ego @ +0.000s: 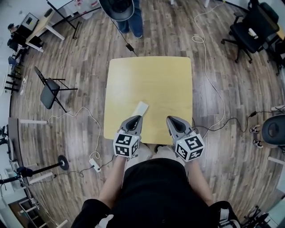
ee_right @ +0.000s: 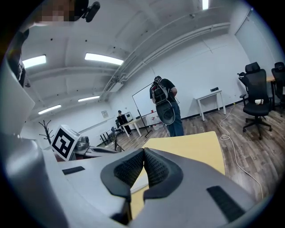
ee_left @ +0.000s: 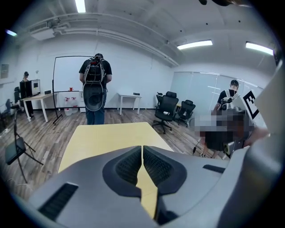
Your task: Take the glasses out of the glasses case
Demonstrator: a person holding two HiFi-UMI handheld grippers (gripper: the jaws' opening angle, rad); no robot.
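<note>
A pale, flat glasses case [ego: 140,108] lies closed on the yellow table [ego: 153,80], near the front left. My left gripper [ego: 135,117] hovers just behind the case, over the table's near edge, with its jaws shut and nothing between them. My right gripper [ego: 170,118] is a hand's width to the right of the case, also shut and empty. In the left gripper view the left gripper [ee_left: 142,147] has its pads together, with only table top beyond them. In the right gripper view a pale strip of the case [ee_right: 138,181] shows below the shut right gripper [ee_right: 144,151].
A person [ego: 127,13] stands at the table's far end, facing away. A folding chair [ego: 51,91] stands to the left and office chairs [ego: 251,31] at the back right. Cables and a power strip [ego: 94,165] lie on the wooden floor around the table.
</note>
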